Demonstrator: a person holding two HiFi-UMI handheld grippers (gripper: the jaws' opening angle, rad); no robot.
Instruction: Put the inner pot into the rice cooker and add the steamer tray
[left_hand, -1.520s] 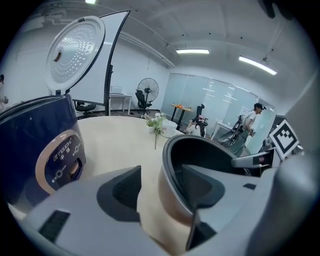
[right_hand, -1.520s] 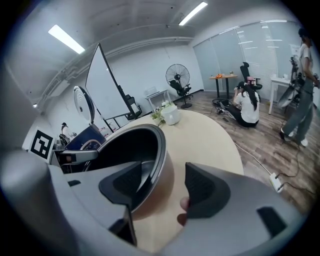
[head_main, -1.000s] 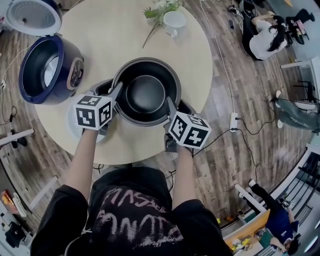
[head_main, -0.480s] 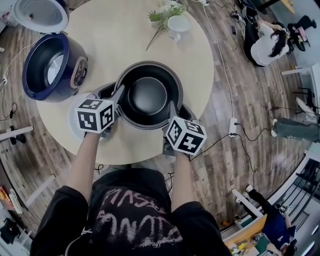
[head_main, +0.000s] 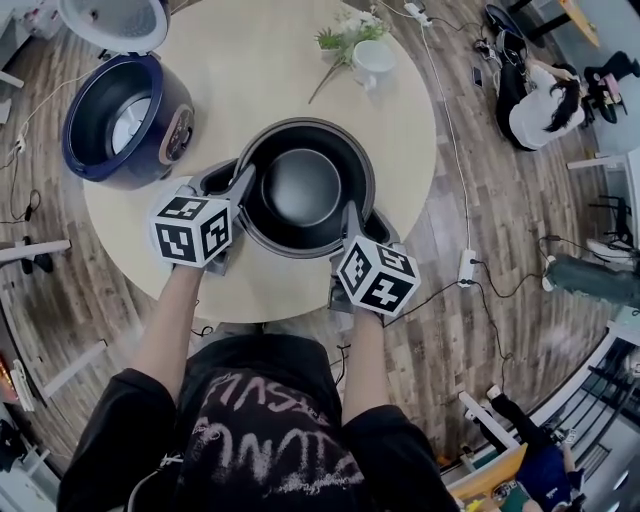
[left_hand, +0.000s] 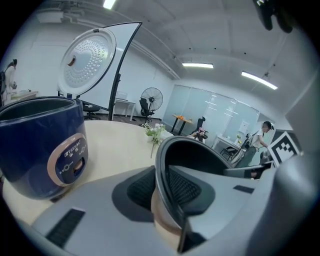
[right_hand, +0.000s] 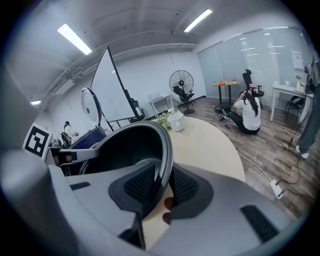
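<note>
Head view: the inner pot (head_main: 305, 185) is at the near side of the desk (head_main: 250, 60), right of the open rice cooker (head_main: 125, 120). The left gripper (head_main: 240, 188) and right gripper (head_main: 350, 215) have just closed, and their fingers (left_hand: 137, 187) pinch its rim on opposite sides.

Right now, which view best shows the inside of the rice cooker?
The head view: it looks down into the open rice cooker, showing its empty well. The left gripper view shows only its side, panel and raised lid; the right gripper view just a blue sliver behind the inner pot.

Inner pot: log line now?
inner pot: rim clamped both sides | left gripper, right gripper: jaws just closing | rice cooker: open
</note>
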